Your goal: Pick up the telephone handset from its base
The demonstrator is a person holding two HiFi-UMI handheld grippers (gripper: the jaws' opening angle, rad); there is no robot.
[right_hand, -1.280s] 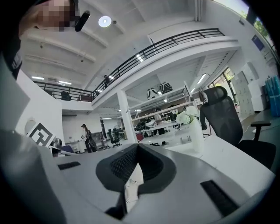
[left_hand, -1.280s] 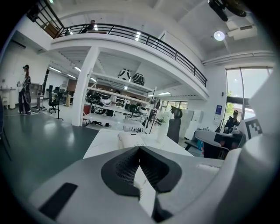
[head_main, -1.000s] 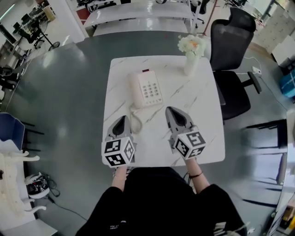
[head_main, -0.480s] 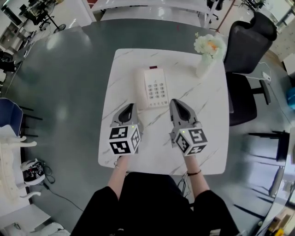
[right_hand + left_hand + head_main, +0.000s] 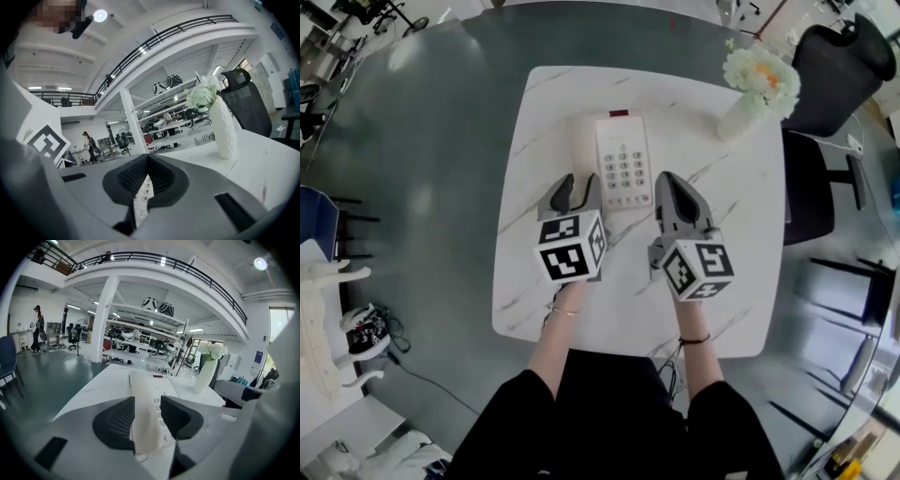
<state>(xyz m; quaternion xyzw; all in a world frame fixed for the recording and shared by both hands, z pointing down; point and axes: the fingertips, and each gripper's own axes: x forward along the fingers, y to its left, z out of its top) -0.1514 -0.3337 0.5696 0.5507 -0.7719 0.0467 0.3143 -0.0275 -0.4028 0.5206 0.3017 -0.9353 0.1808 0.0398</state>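
Note:
A cream telephone lies on the white marble table (image 5: 534,281). Its handset (image 5: 584,145) rests along the left side of the base (image 5: 625,169), beside the keypad. My left gripper (image 5: 577,189) hovers at the handset's near end with its jaws opening. In the left gripper view the handset (image 5: 143,399) shows in the gap of the left gripper (image 5: 147,409), apart from both pads. My right gripper (image 5: 668,180) is shut, just right of the base's near end. Through the thin slit of the right gripper (image 5: 147,164) some keypad buttons (image 5: 143,192) show.
A white vase of pale flowers (image 5: 752,89) stands at the table's far right corner. A black office chair (image 5: 839,66) sits beyond it. A blue chair (image 5: 314,220) is on the floor at the left. The table edge (image 5: 502,309) runs near my body.
Both grippers have moved forward over the table to the telephone's near end. The left gripper's jaws, shut before, now stand apart around the handset's end.

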